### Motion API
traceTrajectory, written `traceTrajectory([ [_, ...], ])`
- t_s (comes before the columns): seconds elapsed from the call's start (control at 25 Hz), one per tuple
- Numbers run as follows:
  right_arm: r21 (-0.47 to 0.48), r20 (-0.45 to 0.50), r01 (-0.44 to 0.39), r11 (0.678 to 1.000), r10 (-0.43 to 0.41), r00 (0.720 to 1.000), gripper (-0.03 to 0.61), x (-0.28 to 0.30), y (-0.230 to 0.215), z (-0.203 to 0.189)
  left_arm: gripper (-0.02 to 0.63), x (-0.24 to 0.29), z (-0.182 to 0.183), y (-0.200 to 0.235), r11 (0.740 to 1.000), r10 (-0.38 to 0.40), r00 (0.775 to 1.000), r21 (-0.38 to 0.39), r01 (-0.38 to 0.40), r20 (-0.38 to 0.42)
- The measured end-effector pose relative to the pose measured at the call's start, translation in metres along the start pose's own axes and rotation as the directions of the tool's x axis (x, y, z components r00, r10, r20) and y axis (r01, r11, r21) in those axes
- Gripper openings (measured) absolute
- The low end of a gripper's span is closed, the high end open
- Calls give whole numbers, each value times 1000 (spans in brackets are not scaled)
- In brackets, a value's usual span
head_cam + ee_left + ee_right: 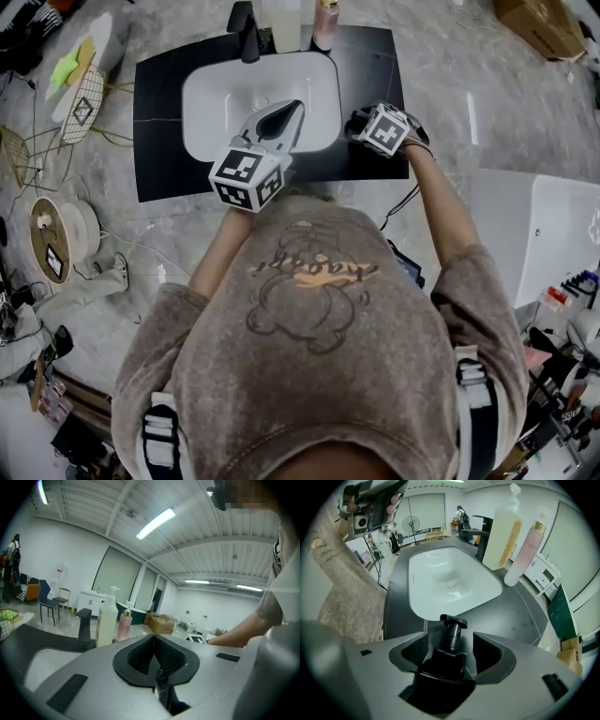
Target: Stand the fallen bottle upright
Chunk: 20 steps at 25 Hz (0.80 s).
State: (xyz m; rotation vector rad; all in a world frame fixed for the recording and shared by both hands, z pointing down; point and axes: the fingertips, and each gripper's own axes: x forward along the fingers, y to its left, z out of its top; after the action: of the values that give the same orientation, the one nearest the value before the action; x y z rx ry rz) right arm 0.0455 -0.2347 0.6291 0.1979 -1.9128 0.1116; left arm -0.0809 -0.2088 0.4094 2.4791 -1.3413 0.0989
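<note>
A black pump bottle (449, 641) lies on the black countertop (520, 616) by the basin's near rim, its pump head (452, 620) towards the basin. My right gripper (452, 652) points steeply down over it and is open. The bottle's neck and shoulder lie between the pads, with a gap showing on the right side. In the head view this gripper (364, 125) is at the counter's right front edge, and the bottle is mostly hidden beneath it. My left gripper (153, 641) is shut and empty, held level above the basin's front (289, 111).
The white sink basin (440, 573) is sunk into the counter. Behind it stand a black tap (483, 538), a tall cream pump bottle (504, 531) and a slim pink bottle (525, 552), all upright. A white cabinet (553, 234) stands to the right, and clutter lies on the floor at the left.
</note>
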Motion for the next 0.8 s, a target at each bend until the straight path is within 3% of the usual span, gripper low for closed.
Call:
traceTrajectory([
  [0.12, -11, -29, 9, 1000, -9, 1000, 263, 2, -6, -1, 20, -2, 2, 2, 1000, 10, 1000, -7, -10, 4],
  [0.24, -4, -58, -56, 998, 56, 997, 254, 14, 5, -3, 20, -4, 1, 6, 1000, 19, 1000, -16, -19, 5],
  [0.36, -3, -87, -54, 999, 54, 995, 244, 21, 3, -6, 20, -6, -1, 9, 999, 25, 1000, -21, -25, 3],
  [0.8, 12, -68, -50, 999, 51, 996, 232, 20, -7, -4, 20, -8, -3, 14, 999, 35, 999, -30, -35, 0],
])
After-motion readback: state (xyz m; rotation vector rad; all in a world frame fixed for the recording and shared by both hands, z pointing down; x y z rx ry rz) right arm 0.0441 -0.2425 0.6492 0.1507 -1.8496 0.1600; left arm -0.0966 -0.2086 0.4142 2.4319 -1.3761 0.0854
